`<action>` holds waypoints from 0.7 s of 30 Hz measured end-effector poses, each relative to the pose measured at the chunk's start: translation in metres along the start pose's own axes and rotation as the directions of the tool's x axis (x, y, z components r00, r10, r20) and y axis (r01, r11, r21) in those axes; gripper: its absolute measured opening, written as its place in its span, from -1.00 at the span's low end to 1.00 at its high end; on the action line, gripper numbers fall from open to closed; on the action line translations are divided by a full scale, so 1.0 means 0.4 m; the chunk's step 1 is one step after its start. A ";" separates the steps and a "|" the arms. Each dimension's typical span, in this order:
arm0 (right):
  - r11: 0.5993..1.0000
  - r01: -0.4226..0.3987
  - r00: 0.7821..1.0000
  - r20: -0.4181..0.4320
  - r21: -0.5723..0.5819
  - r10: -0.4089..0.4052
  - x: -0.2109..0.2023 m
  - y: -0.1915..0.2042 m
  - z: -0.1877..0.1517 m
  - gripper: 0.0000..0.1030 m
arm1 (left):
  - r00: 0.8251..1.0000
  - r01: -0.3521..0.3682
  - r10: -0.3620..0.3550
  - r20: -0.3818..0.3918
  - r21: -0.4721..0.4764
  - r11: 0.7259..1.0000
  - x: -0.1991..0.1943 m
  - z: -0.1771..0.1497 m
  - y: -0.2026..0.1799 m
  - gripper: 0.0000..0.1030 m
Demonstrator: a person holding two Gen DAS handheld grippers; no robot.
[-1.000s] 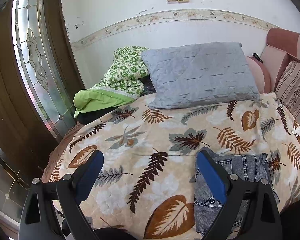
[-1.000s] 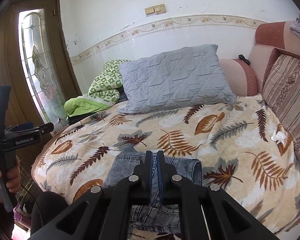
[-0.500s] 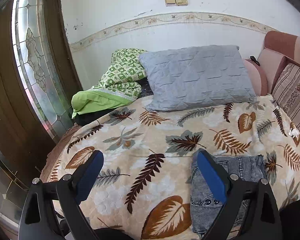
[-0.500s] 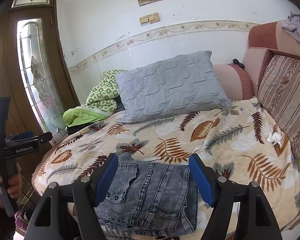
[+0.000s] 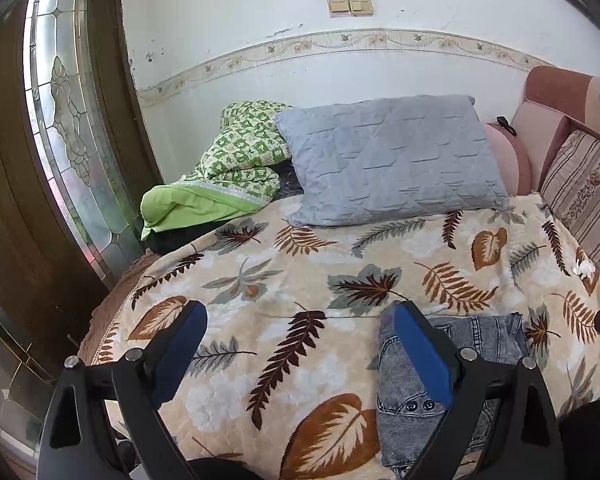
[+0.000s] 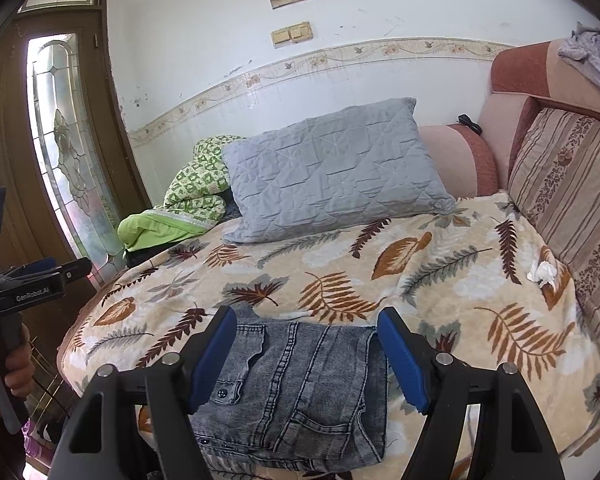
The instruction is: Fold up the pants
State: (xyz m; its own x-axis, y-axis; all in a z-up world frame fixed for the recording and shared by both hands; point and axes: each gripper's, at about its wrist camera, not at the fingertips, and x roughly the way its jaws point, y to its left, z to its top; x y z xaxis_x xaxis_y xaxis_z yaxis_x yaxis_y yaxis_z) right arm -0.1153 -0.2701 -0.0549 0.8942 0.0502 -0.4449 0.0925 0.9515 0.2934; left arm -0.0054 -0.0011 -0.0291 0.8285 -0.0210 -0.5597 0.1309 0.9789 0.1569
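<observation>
The grey-blue denim pants (image 6: 296, 392) lie folded into a compact rectangle on the leaf-print bedspread (image 6: 340, 280), near the bed's front edge. My right gripper (image 6: 306, 354) is open and empty, held above and just in front of the pants, its blue pads either side of them. My left gripper (image 5: 296, 350) is open and empty, held above the bedspread (image 5: 300, 272) to the left of the pants (image 5: 412, 392); its right finger overlaps their left edge in view. The left gripper also shows at the left edge of the right wrist view (image 6: 32, 280).
A grey quilted pillow (image 6: 332, 172) and a green patterned blanket (image 6: 180, 208) lie at the bed's head. A striped cushion (image 6: 572, 200) lines the right side. A crumpled white tissue (image 6: 542, 270) lies on the spread. A glass-panelled door (image 5: 68, 140) stands left.
My right gripper opened from shut, letting go of the pants, and drew back and upward. The pants now lie flat and folded. My left gripper stayed open, shifting only slightly.
</observation>
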 end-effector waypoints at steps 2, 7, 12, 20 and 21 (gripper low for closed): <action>1.000 0.003 1.000 -0.002 0.006 -0.003 0.000 -0.005 0.001 0.48 | 1.000 0.000 0.000 -0.001 -0.001 1.000 0.000 0.000 0.000 0.84; 1.000 0.004 1.000 -0.002 0.004 -0.004 -0.001 -0.006 0.001 0.48 | 1.000 -0.005 0.005 -0.006 -0.018 1.000 0.002 -0.003 0.003 0.84; 1.000 0.004 1.000 -0.008 0.004 -0.004 0.004 -0.006 -0.002 0.48 | 1.000 -0.009 0.009 -0.012 -0.033 0.999 0.004 -0.004 0.010 0.84; 1.000 0.007 1.000 -0.013 -0.001 -0.007 0.006 -0.005 -0.003 0.48 | 1.000 -0.018 0.018 -0.007 -0.035 0.999 0.005 0.003 0.014 0.84; 1.000 0.007 1.000 -0.015 -0.001 -0.007 0.006 -0.005 -0.003 0.48 | 1.000 -0.022 0.022 -0.005 -0.031 0.999 0.003 0.004 0.013 0.84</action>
State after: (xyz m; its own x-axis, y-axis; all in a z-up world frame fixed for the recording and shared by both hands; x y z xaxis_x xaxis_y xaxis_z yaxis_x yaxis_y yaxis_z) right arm -0.1138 -0.2715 -0.0577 0.8868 0.0480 -0.4596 0.0983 0.9522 0.2892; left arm -0.0029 0.0036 -0.0279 0.8285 0.0010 -0.5600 0.0959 0.9850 0.1437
